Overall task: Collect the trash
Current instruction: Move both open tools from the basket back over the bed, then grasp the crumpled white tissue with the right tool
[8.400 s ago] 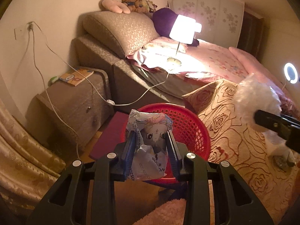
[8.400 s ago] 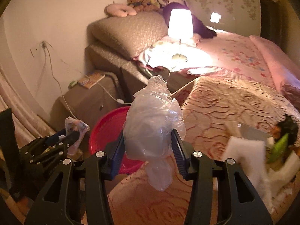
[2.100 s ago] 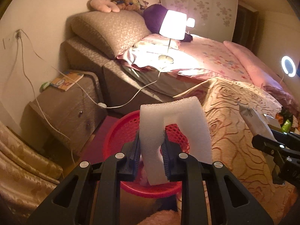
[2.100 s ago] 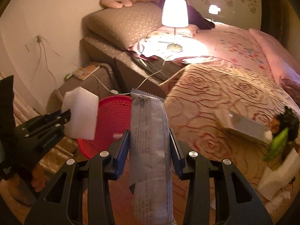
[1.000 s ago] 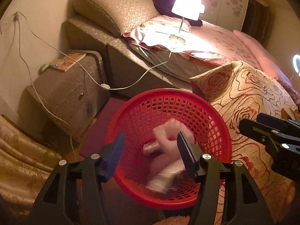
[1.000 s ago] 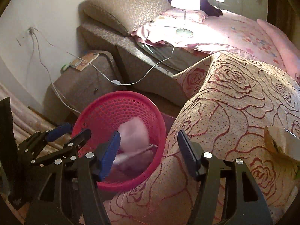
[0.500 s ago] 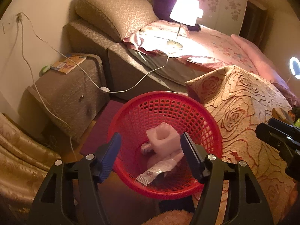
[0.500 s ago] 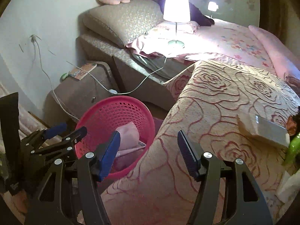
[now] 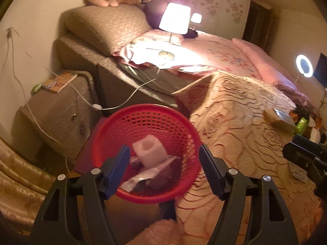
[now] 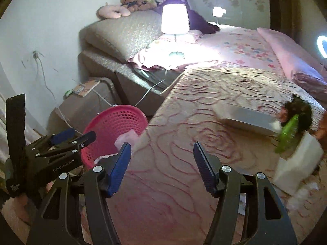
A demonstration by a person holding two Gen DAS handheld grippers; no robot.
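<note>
Both left tongs (image 9: 164,168) and right tongs (image 10: 162,163) gape wide, empty; remaining trash sits on the bed's far right — flat grey packet (image 10: 248,119), green wrapper (image 10: 287,134), white foam block (image 10: 297,163) — likely light, crushable, best pinched across a thin edge.

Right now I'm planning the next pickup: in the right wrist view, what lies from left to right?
Left gripper → red basket → grey flat box → green bottle → white foam block.
</note>
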